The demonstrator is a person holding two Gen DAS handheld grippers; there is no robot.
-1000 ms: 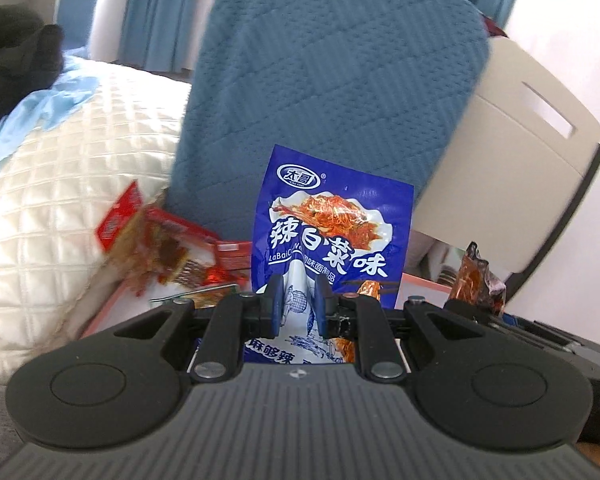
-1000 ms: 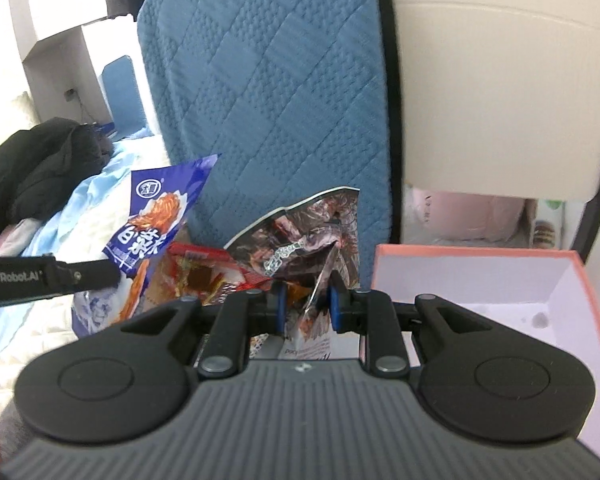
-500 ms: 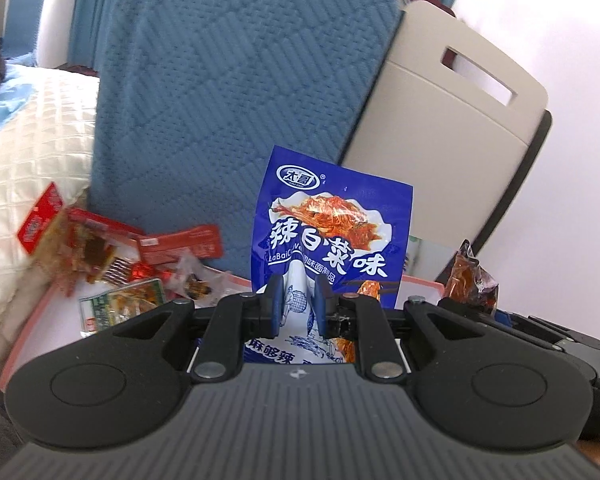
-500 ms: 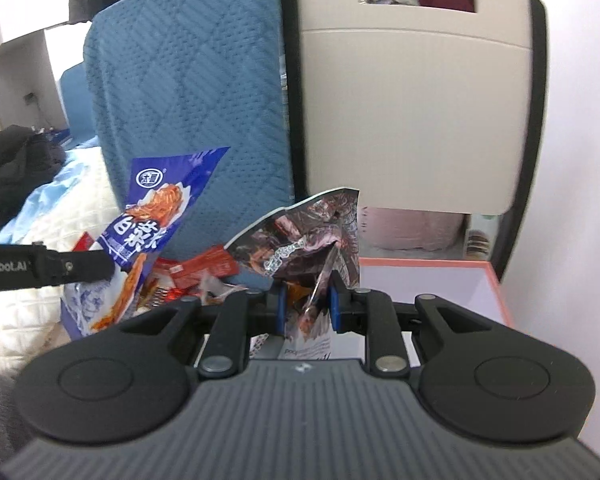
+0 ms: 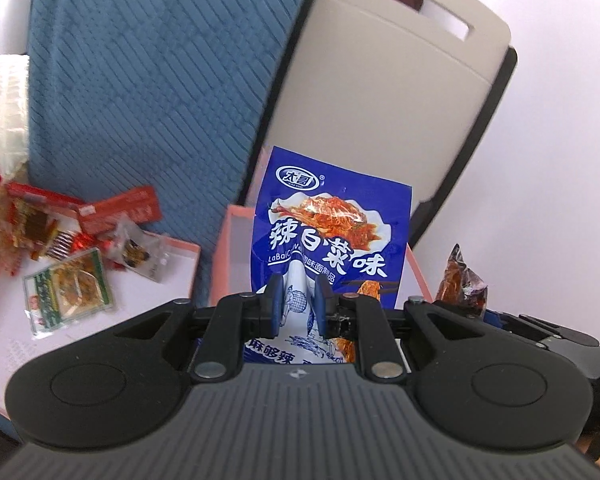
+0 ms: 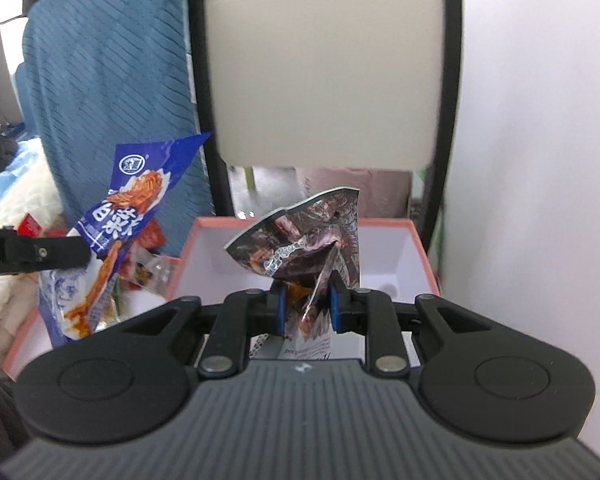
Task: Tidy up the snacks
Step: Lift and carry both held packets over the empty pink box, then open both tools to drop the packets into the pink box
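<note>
My left gripper [image 5: 298,300] is shut on a blue snack bag [image 5: 332,232] with white Chinese lettering and holds it upright above the near edge of a pink-rimmed white box [image 5: 236,240]. The same bag shows in the right wrist view [image 6: 116,224]. My right gripper [image 6: 308,306] is shut on a dark crumpled snack bag [image 6: 312,240] and holds it over that box [image 6: 380,252]. The dark bag's top also shows in the left wrist view [image 5: 460,276]. A second pink-rimmed tray [image 5: 172,272] to the left holds several small snack packets [image 5: 68,288].
A blue quilted cushion [image 5: 152,80] and a beige chair back [image 5: 380,92] stand behind the boxes. A white wall [image 6: 532,160] is at the right. A white quilted bedcover [image 5: 0,112] lies at the far left.
Both grippers have swung to the right with their bags. The pink box has come to sit under them and the loose-packet tray has slid to the left of view.
</note>
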